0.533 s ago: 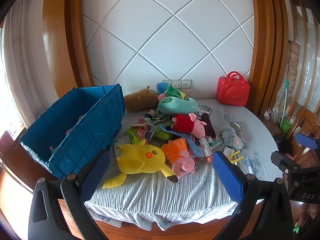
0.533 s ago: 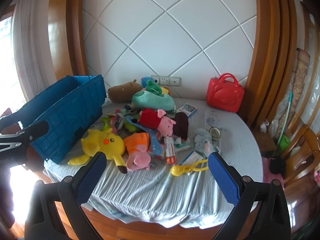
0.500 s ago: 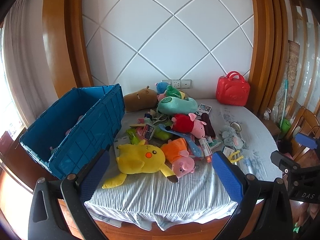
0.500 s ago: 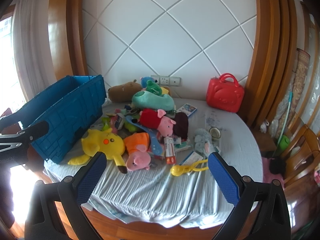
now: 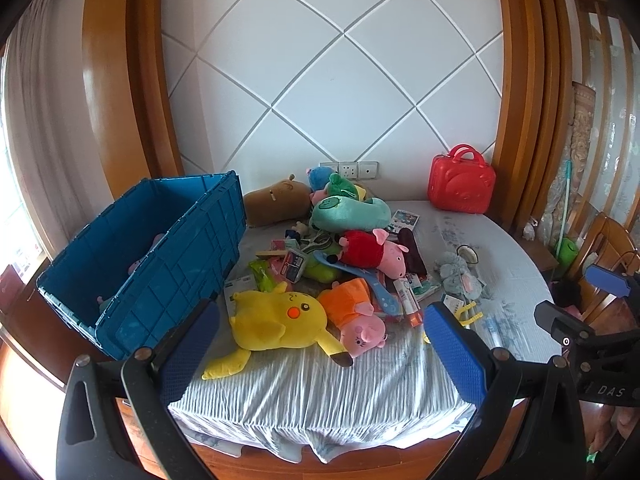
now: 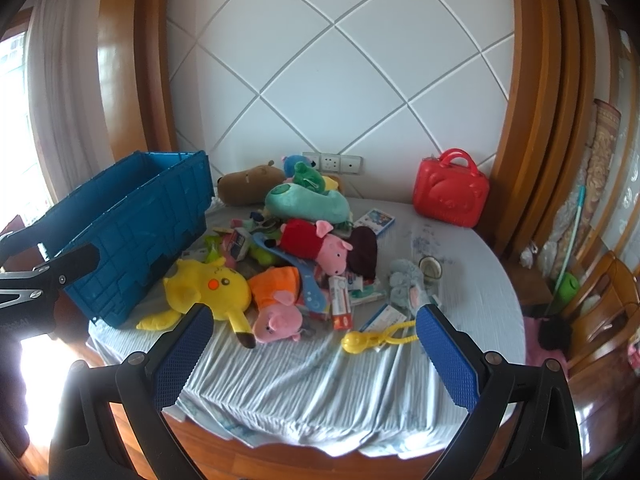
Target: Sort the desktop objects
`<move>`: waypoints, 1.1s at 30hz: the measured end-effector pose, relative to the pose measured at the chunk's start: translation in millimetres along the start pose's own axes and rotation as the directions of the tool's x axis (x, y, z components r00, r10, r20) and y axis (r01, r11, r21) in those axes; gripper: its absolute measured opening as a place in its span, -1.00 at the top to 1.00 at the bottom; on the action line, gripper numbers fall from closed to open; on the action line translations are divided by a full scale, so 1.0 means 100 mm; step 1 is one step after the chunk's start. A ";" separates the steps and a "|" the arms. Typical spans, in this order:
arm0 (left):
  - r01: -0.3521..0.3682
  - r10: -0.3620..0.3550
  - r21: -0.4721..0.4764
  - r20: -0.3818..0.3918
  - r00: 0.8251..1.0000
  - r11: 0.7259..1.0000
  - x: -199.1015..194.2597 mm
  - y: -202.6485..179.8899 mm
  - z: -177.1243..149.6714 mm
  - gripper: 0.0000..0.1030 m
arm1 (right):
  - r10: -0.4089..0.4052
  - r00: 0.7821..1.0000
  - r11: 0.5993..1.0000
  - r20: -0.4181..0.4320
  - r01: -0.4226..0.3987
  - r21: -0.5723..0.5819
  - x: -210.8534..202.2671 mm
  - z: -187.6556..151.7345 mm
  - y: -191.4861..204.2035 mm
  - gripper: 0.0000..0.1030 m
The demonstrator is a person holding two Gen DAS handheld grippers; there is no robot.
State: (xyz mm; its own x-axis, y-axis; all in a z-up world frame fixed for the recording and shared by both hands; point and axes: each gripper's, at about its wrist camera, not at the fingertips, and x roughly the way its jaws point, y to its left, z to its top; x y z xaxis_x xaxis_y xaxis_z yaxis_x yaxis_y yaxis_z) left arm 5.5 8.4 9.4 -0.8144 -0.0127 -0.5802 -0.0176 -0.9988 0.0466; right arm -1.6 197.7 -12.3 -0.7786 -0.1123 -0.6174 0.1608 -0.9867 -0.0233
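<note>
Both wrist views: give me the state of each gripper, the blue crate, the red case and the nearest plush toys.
Left gripper: open, holding nothing.
Right gripper: open, holding nothing.
Blue crate: open-topped, a few items inside.
Red case: closed, upright by the wall.
Yellow plush: lying on the tablecloth beside the crate.
Orange-dressed pig plush: lying down, touching the yellow plush.

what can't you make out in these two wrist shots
- Blue crate contents: left wrist view shows only pale scraps; the near wall hides the rest, and all of it in the right wrist view.
- Packet labels in the toy pile: too small.
- Yellow clip toy: left wrist view, behind the left gripper's finger.
</note>
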 end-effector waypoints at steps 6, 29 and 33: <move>0.005 -0.005 -0.004 -0.010 1.000 1.000 0.05 0.03 0.02 -1.00 | 0.000 1.000 1.000 -0.002 0.000 0.003 -0.05 0.04 0.01 -0.99; 0.060 -0.059 0.019 -0.035 0.998 0.998 0.23 0.07 -0.07 -1.00 | -0.006 1.000 1.000 -0.010 0.006 0.006 0.00 0.07 0.01 -0.99; 0.067 -0.066 0.024 -0.033 0.997 0.997 0.23 0.13 -0.06 -1.00 | -0.013 1.000 1.000 -0.013 0.013 0.010 0.02 0.07 0.05 -0.99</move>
State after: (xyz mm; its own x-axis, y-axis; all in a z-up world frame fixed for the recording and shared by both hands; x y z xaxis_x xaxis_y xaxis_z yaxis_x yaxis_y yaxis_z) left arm -9.9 -4.7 -8.7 -0.7920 0.0520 -0.6083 -0.0864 -0.9959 0.0274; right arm -6.8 192.2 -8.3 -0.7727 -0.0983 -0.6271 0.1447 -0.9892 -0.0232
